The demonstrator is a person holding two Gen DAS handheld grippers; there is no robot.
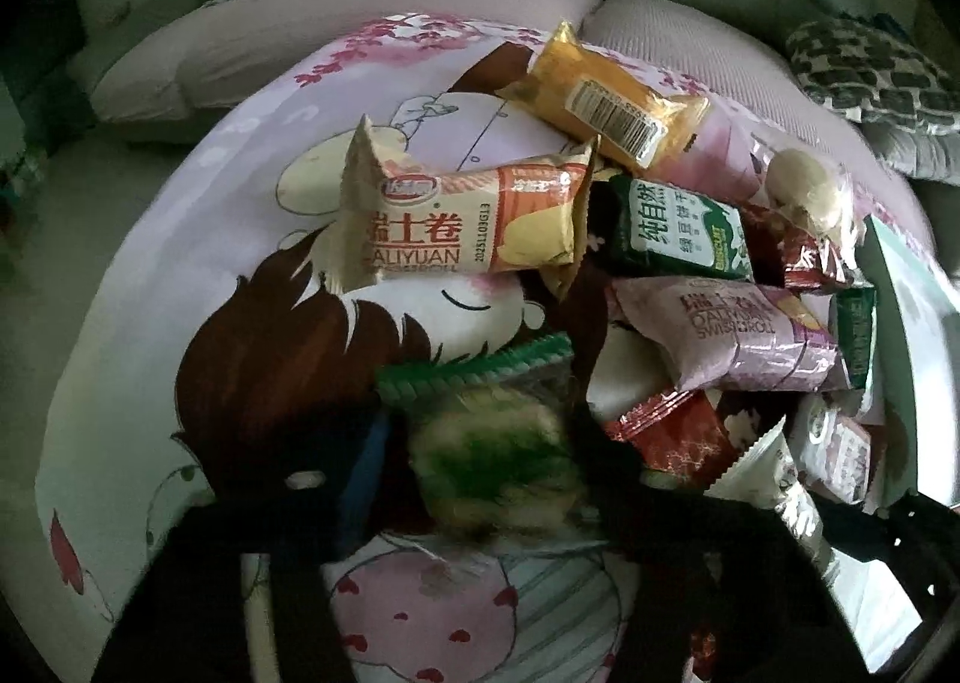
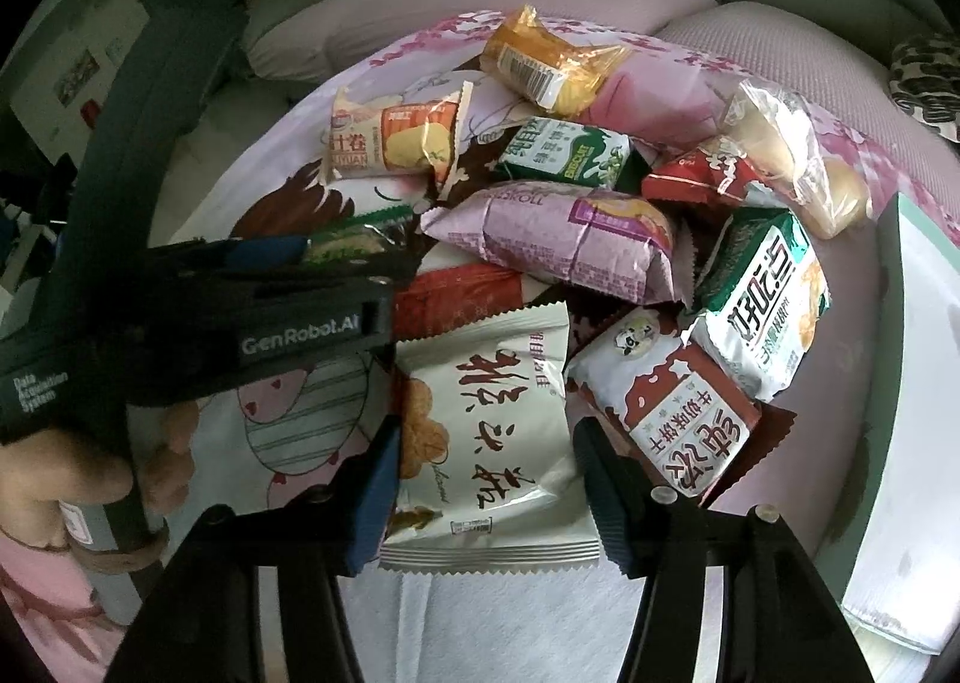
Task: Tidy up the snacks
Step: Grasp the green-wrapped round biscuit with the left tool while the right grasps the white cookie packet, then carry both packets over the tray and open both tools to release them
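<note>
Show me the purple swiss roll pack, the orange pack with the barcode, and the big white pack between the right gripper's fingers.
purple swiss roll pack (image 2: pixel 558 239), right wrist view, wrapper middle.
orange barcode pack (image 2: pixel 552 62), right wrist view, wrapper middle.
white pack (image 2: pixel 489 443), right wrist view, printed front.

Orange-and-cream Swiss roll packet (image 1: pixel 468 215), lilac Swiss roll packet (image 2: pixel 564 239), green-and-white biscuit packet (image 2: pixel 564 152), pink cartoon-print cloth (image 1: pixel 240 215)

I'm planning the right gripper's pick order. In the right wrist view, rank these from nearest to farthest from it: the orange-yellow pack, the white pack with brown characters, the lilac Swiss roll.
1. White pack with brown characters: between the open fingers of the right gripper.
2. Lilac Swiss roll: mid-pile, beyond the white pack.
3. Orange-yellow pack: far edge of the pile, near the sofa.
</note>
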